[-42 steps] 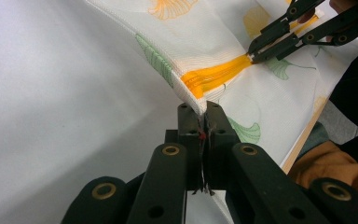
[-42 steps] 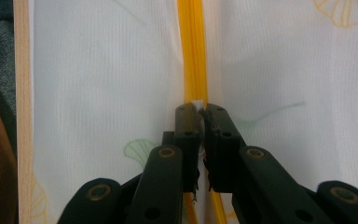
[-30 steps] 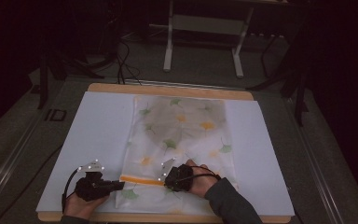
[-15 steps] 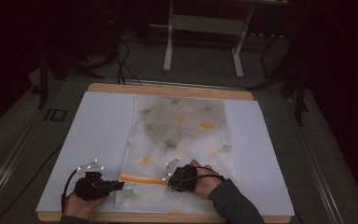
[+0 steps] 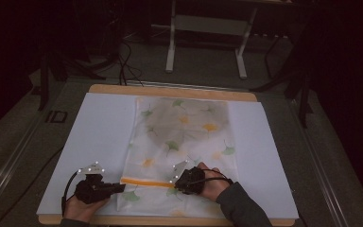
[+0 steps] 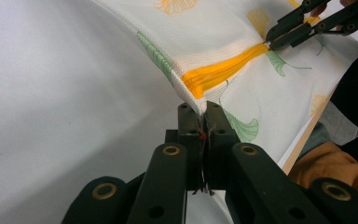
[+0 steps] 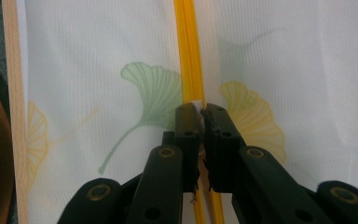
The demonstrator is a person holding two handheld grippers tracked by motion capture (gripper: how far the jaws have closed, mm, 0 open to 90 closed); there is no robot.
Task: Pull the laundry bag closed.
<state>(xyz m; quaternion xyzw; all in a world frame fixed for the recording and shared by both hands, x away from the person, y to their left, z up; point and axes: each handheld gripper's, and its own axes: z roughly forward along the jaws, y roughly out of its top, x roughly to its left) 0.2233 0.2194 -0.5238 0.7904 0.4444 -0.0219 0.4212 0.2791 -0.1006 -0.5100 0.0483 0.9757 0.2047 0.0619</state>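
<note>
Left gripper (image 6: pixel 203 109): jaws closed, pinching the edge of the mesh bag (image 5: pixel 184 137) right at the end of its orange zipper (image 6: pixel 223 70). A bit of red thread or tag sits in the seam between the jaws; can't tell what it is. Fabric lifts slightly off the white sheet (image 5: pixel 99 127) at the pinch.

Right gripper (image 7: pixel 201 112): jaws closed on the zipper line, about midway along it. A small pale bit shows at the tips, possibly the slider pull; the jaws hide it, so can't confirm. Zipper runs on under the jaws toward the bottom of the right gripper view.

High view: left gripper (image 5: pixel 118 187) at the bag's near-left edge, right gripper (image 5: pixel 177 182) further along the same orange strip. Bag lies flat in the middle of the sheet, ginkgo-leaf print, near end at the table's front edge (image 5: pixel 160 220). Room is dim, jaw tips barely resolve from up there. Contents of the bag read as a greyish shadow in the far half, not identifiable. Both forearms cut off at the frame bottom.
</note>
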